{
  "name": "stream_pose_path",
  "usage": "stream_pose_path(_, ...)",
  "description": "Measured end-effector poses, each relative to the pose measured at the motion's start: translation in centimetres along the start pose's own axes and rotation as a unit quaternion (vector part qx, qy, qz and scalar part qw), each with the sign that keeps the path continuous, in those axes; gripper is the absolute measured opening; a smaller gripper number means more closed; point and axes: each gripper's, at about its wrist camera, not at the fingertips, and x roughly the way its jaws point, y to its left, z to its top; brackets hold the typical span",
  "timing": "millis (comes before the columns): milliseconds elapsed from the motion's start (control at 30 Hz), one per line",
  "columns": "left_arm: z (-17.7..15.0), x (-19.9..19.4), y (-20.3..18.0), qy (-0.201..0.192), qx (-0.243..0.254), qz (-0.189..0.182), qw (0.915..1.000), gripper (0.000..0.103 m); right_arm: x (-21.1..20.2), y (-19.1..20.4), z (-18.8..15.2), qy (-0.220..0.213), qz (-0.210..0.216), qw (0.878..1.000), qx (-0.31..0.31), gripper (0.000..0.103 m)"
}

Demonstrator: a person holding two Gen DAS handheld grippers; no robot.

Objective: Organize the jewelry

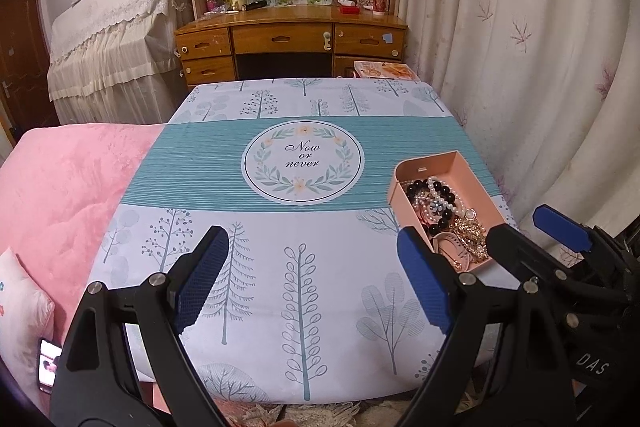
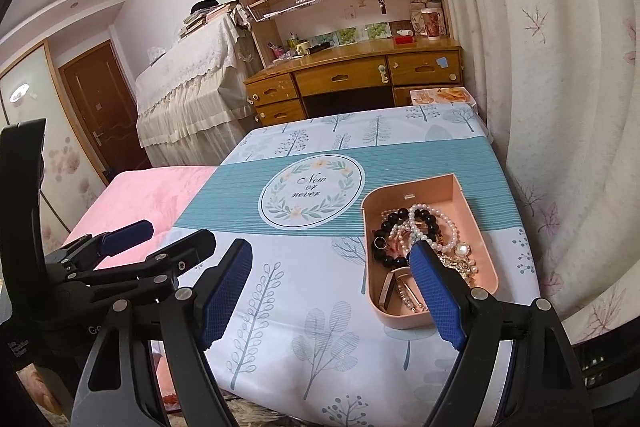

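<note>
Two grippers hover low over the worktop (image 1: 280, 147), which is covered by a tree-print cloth. Left gripper (image 1: 312, 283): jaws wide open, nothing between them, above bare cloth. Right gripper (image 2: 332, 287): jaws also wide open and empty, its right finger over the near end of the tray (image 2: 452, 187). Pink tray sits on the worktop's right side, near the curtain (image 2: 560, 67), piled with tangled jewelry (image 2: 416, 231): pearl strands, black beads, gold pieces. Jewelry untouched.
</note>
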Motion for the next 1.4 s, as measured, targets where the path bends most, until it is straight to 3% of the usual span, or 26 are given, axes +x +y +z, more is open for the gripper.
stream_pose_path(1400, 0.08, -0.27, 0.49, -0.001, 0.000, 0.002, 1.0000, 0.085, 0.49, 0.68, 0.03, 0.003, 0.008, 1.000, 0.005, 0.083)
